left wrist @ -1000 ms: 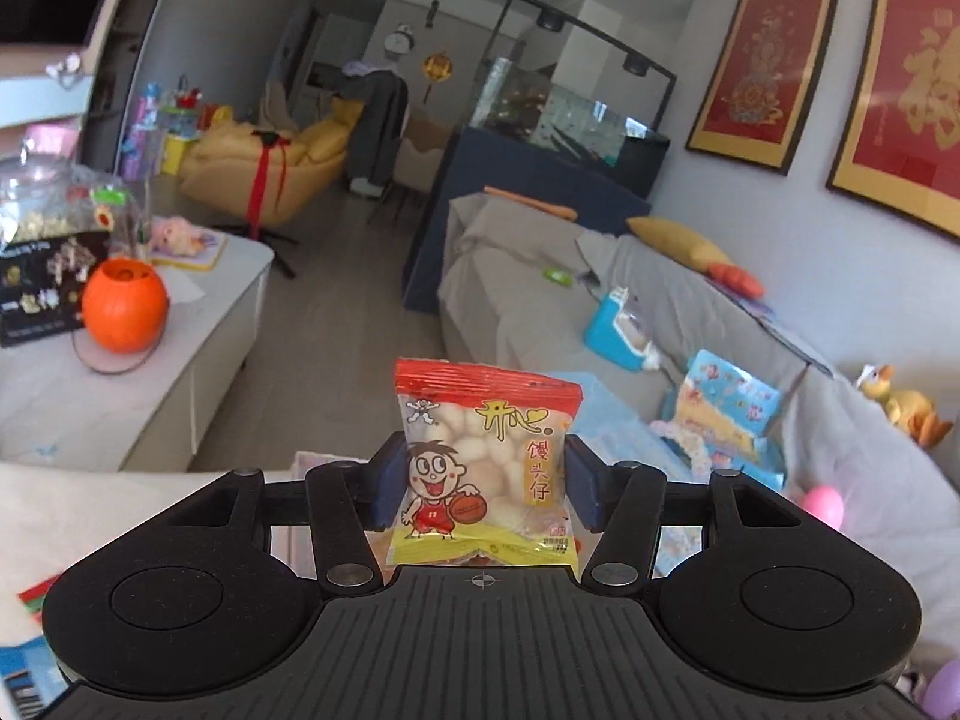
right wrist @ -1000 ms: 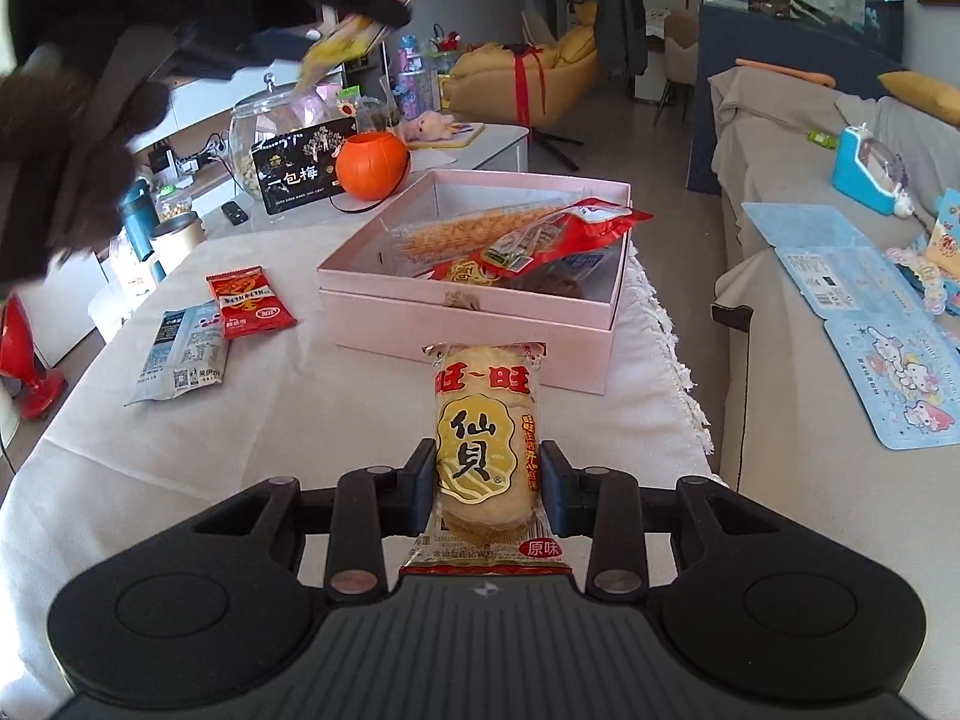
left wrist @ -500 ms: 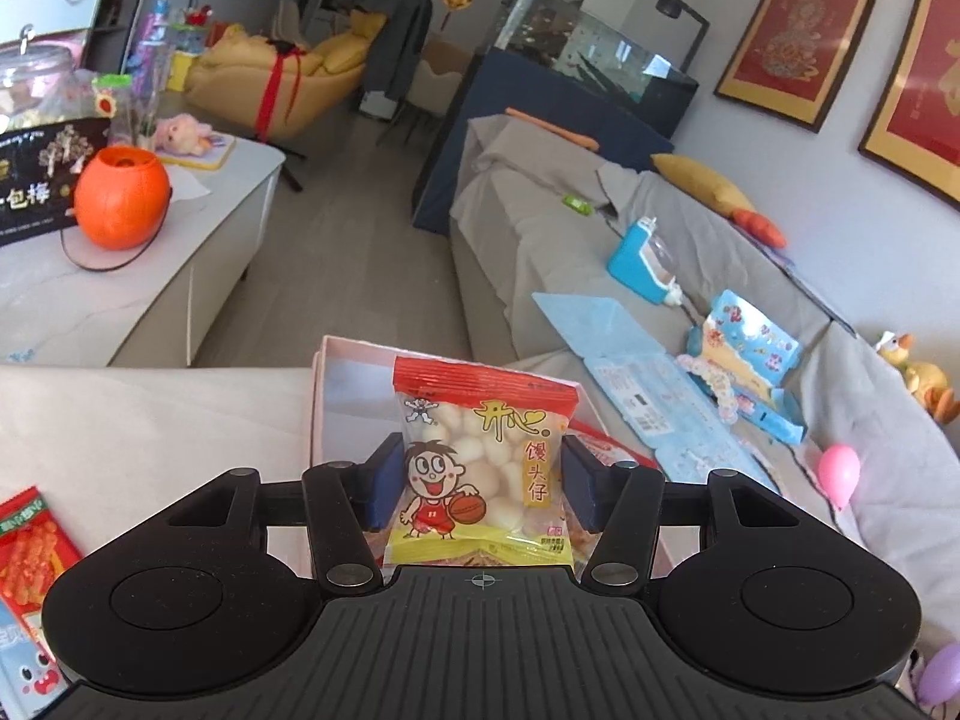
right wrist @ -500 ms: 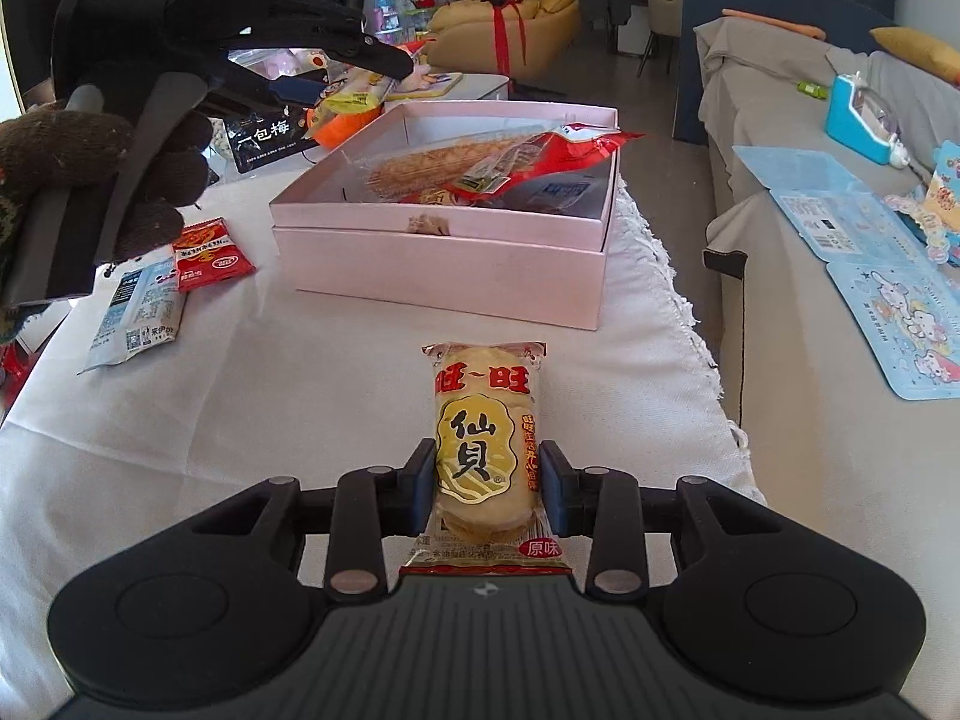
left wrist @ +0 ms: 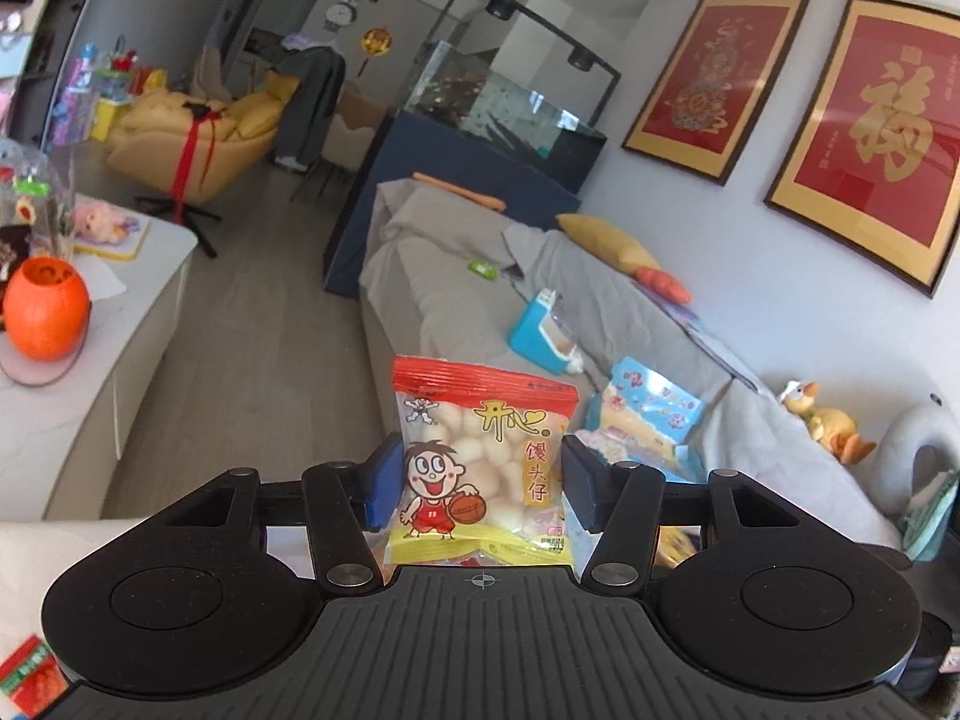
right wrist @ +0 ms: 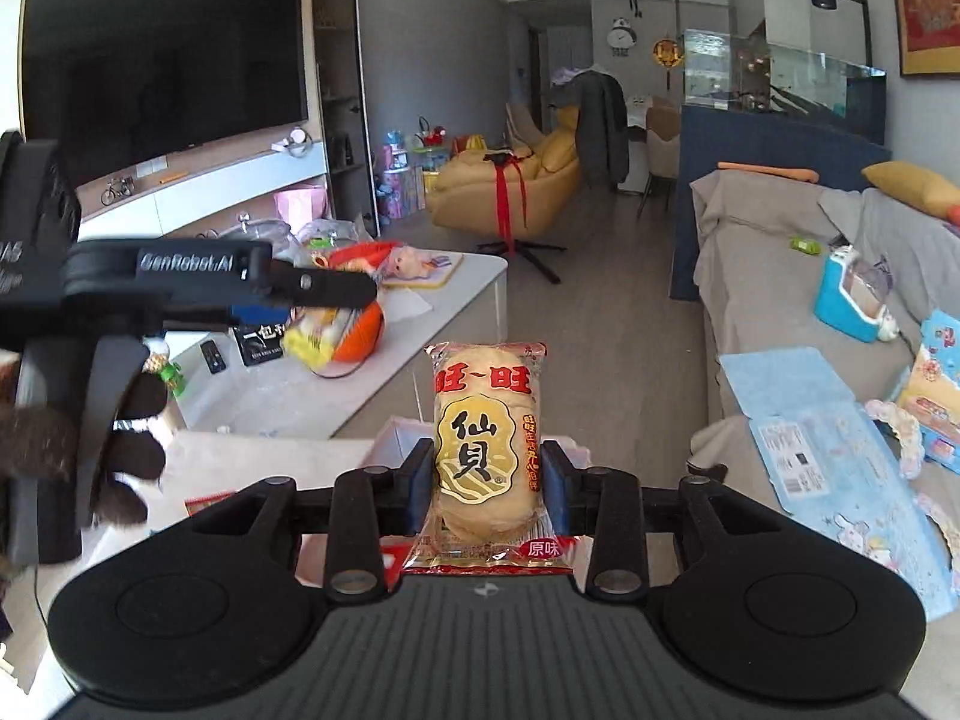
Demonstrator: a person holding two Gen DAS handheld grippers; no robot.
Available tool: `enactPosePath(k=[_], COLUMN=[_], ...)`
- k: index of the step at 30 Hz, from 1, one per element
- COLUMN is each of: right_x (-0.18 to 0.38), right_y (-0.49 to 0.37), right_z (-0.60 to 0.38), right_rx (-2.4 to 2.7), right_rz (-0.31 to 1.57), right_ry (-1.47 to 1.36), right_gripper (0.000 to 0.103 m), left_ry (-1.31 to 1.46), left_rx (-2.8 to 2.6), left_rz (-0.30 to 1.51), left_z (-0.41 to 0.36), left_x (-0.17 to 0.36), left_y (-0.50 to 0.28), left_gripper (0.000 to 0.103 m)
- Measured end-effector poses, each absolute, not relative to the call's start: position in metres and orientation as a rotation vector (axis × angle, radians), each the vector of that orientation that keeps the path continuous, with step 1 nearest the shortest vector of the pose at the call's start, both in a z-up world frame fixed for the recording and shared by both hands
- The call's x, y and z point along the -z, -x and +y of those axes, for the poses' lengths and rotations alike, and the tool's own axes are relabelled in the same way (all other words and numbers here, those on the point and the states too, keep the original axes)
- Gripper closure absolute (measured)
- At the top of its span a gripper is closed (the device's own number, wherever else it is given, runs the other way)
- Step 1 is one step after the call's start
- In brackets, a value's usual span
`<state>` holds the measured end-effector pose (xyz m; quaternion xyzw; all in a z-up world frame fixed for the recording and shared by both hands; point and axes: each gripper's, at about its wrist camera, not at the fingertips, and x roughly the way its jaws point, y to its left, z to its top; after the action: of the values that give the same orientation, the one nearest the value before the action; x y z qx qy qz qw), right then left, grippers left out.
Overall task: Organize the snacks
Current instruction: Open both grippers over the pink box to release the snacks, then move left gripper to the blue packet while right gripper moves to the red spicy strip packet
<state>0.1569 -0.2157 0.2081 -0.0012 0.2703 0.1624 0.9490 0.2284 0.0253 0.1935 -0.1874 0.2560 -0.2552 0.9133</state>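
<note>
Sunlit living-room surroundings fill both wrist views: grey sofa (left wrist: 480, 300) on the right, yellow armchair (right wrist: 510, 180) tied with a red ribbon at the back, fish tank (left wrist: 510, 102) on a dark cabinet, red framed pictures (left wrist: 870, 126) on the wall.

Left claw (left wrist: 480, 486) stands about half open with its blue pads pressed on both side edges of the bun snack bag (left wrist: 480, 456); the bag is upright, red-topped, with a cartoon boy and a basketball on it, held in the air in front of the sofa; beyond it lie a blue toy case (left wrist: 540, 330) and a light blue picture book (left wrist: 648, 414) on the sofa cover; an orange pumpkin pail (left wrist: 45, 312) sits on the white side tabletop (left wrist: 72, 408) at far left; a red packet (left wrist: 30, 678) shows at the bottom left corner.

Right claw (right wrist: 486, 480) has narrow jaws that are opening, yet the rice cracker pack (right wrist: 486, 450) is between the pads and upright, its lower edge at the claw's base; just behind it is the rim of the pink box (right wrist: 390, 438) on the white-clothed tabletop (right wrist: 270, 462); at left the other claw, held by a dark-gloved hand (right wrist: 120, 444), carries its yellowish bag above the tabletop; a dark television (right wrist: 162, 60) hangs on the wall.
</note>
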Motion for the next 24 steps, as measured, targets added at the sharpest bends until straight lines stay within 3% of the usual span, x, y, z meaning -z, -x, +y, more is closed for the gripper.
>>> enactPosePath(k=[1, 3, 7, 11, 16, 24], right_x=[-0.211, -0.208, -0.173, -0.147, -0.134, -0.123], right_y=[-0.168, -0.184, -0.204, -0.201, -0.186, -0.172], right_z=[-0.212, -0.202, -0.203, -0.215, -0.204, -0.115], right_rx=[-0.325, -0.277, -0.233, -0.252, -0.275, -0.461], right_rz=[0.543, 0.523, 0.608, 0.691, 0.683, 0.679], right_ry=[-0.015, 0.009, -0.03, -0.041, 0.02, 0.119], right_gripper=[0.047, 0.027, 0.027, 0.027, 0.027, 0.027], left_ry=[0.425, 0.407, 0.239, 0.394, 0.271, 0.454], left_rx=[0.523, 0.458, 0.427, 0.389, 0.228, -0.179], left_rz=[0.548, 0.646, 0.809, 0.737, 0.672, 0.714], left_z=[0.027, 0.018, -0.004, 0.028, 0.062, 0.171], left_x=[-0.181, -0.138, -0.062, -0.071, -0.096, -0.055], left_y=[-0.235, -0.254, -0.263, -0.247, -0.194, -0.065], left_gripper=[0.041, 0.044, 0.041, 0.044, 0.044, 0.044])
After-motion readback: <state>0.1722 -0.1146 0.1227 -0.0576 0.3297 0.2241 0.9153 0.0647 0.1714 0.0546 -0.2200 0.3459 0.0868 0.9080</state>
